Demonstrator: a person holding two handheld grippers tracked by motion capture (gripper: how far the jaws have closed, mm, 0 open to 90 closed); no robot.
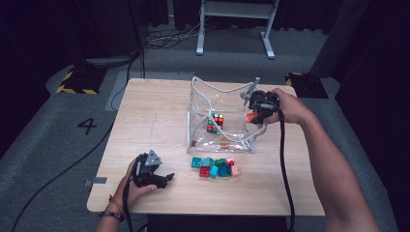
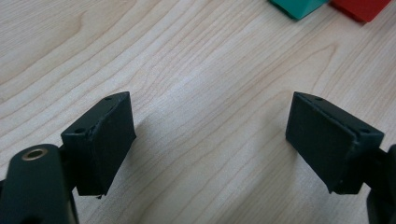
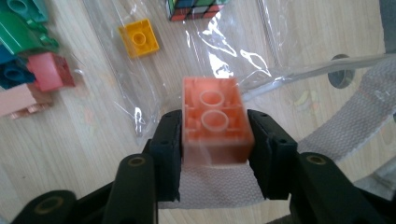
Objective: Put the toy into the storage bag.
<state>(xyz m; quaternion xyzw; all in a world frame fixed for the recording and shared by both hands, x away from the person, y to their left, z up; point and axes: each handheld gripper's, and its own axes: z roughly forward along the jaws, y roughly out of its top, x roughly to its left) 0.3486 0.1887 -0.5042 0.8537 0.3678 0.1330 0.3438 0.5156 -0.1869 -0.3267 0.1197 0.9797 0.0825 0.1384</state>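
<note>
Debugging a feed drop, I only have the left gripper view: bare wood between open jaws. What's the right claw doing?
Observer: The right claw is shut on an orange brick, hollow underside toward its camera.
Operator: Where is it?
Observer: Over the clear plastic bag at the table's far right, seen from the high view.
Operator: Anything in the bag?
Observer: A puzzle cube and a yellow brick.
Operator: More bricks left outside?
Observer: Yes, a cluster of bricks lies on the table in front of the bag, right of the left claw.
</note>
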